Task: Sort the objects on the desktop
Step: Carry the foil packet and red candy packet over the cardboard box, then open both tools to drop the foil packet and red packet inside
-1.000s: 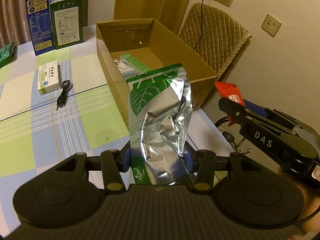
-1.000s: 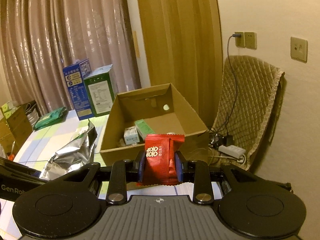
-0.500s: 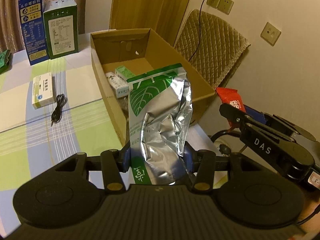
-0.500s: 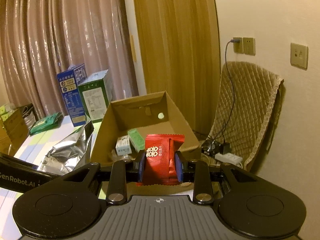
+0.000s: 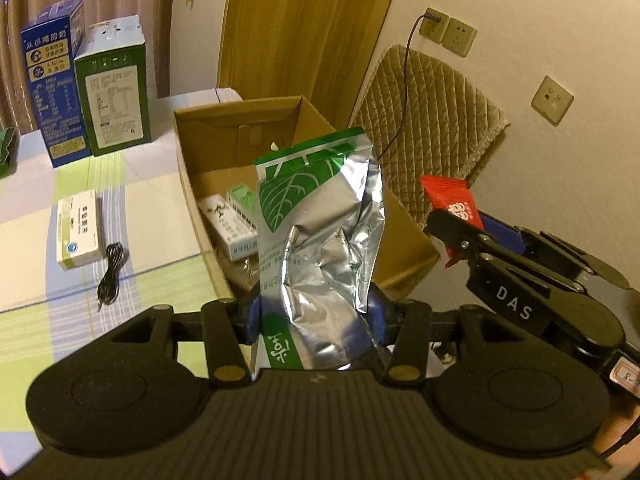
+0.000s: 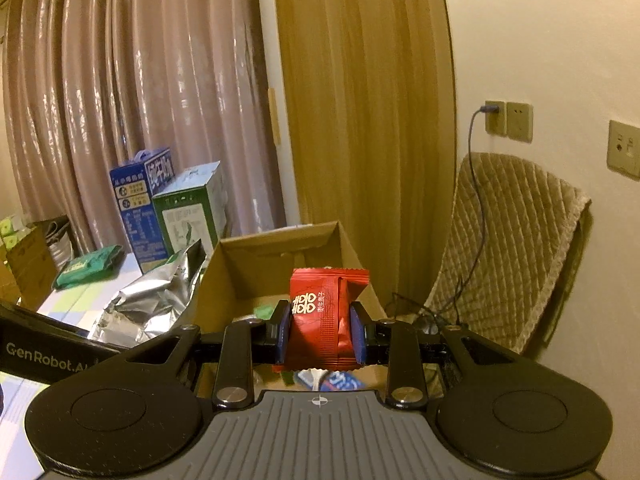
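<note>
We have carried both packs closer to the cardboard box (image 5: 208,148), the left gripper (image 5: 316,316) clamping the foil bag (image 5: 320,232) and the right gripper (image 6: 320,334) the red packet (image 6: 322,320), ready to drop.

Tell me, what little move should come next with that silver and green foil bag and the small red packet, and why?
Probably carry both on over the open cardboard box before letting go. The left gripper is clamped on the silver and green foil bag, the right gripper on the small red packet, and similar small cartons already lie inside the box.
</note>
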